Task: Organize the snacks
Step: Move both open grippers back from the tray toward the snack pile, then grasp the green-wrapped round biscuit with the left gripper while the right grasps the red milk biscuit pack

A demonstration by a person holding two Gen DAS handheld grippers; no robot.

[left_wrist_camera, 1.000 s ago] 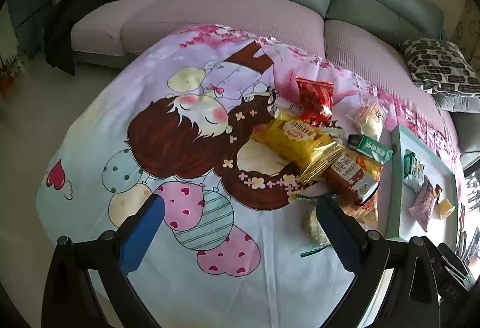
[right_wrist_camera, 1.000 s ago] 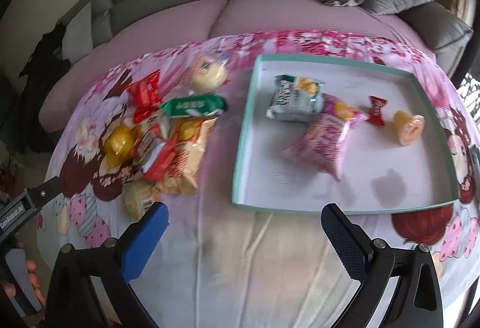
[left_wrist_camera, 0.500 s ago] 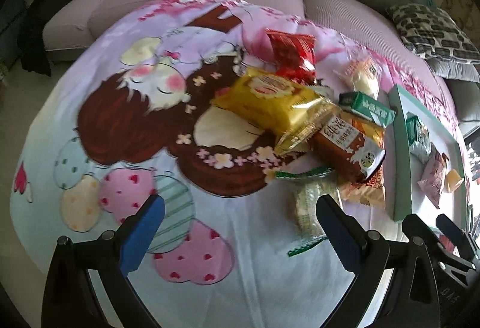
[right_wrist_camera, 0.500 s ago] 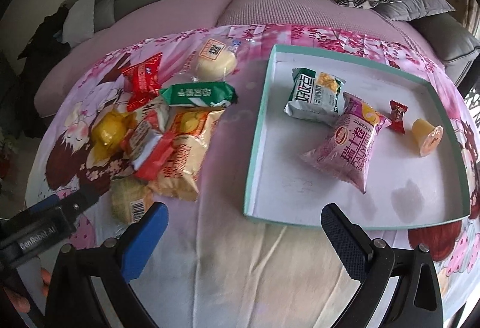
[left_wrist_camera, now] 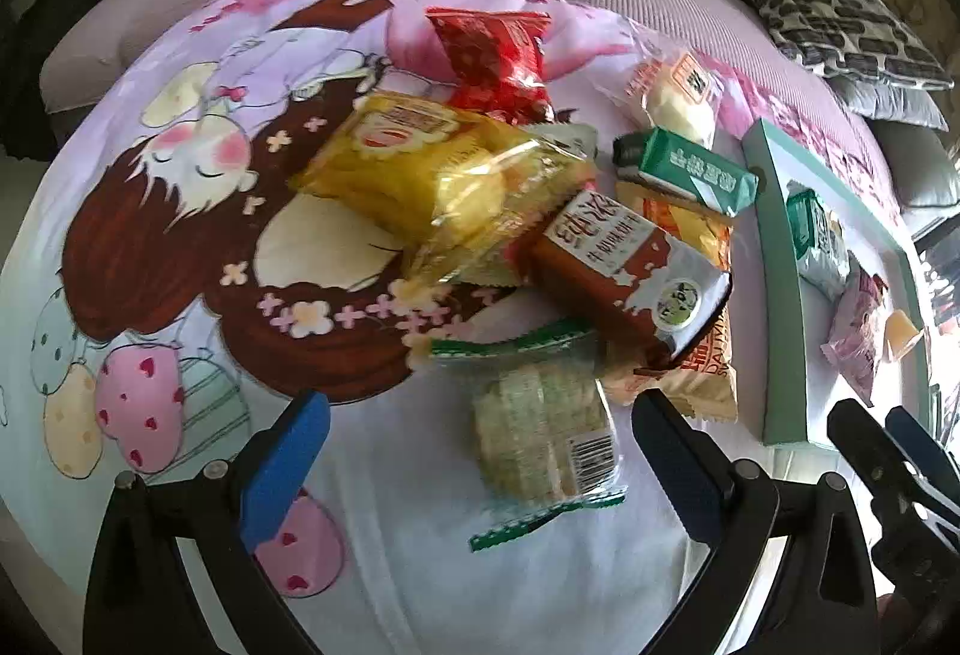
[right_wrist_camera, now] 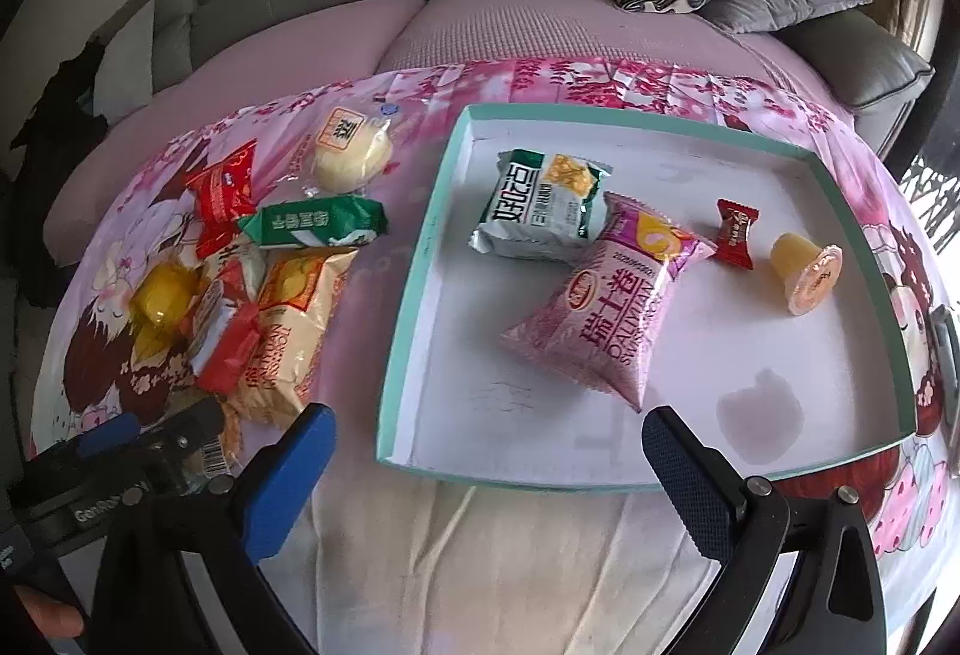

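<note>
**Rice cracker pack lined up between your left fingers**

While you held the left gripper [left_wrist_camera: 480, 451] low over the cartoon-print cloth [left_wrist_camera: 180, 247], its jaws stood wide apart and empty, with the clear rice cracker pack [left_wrist_camera: 540, 433] lying between them. That pack sat at the near edge of the snack pile, its far end tucked against the brown milk-biscuit pack [left_wrist_camera: 624, 271] and the cream Daliyuan bag [left_wrist_camera: 702, 385]. Beyond the brown pack lay the yellow cake bag [left_wrist_camera: 432, 181], the red pouch [left_wrist_camera: 492, 55] and the green bar [left_wrist_camera: 690, 169]; the teal-rimmed tray [left_wrist_camera: 774, 259] stood to the right of the pile.

Your right gripper [right_wrist_camera: 480, 475] was also spread and held nothing, hovering at the near rim of the tray [right_wrist_camera: 414, 295]. Inside the tray lay a green-and-white pack [right_wrist_camera: 540, 211], a pink Daliyuan bag [right_wrist_camera: 612, 307], a red candy [right_wrist_camera: 735, 232] and a jelly cup [right_wrist_camera: 804, 271].

The cracker pack looked light, with slick, crinkly film over a brittle stack, so it probably would have slid under a loose pinch and cracked under a hard one. The best hold seemed to be across the middle of the stack, on its two long sides, squeezed only enough to lift. The serrated end seals looked too floppy to carry it well.
</note>
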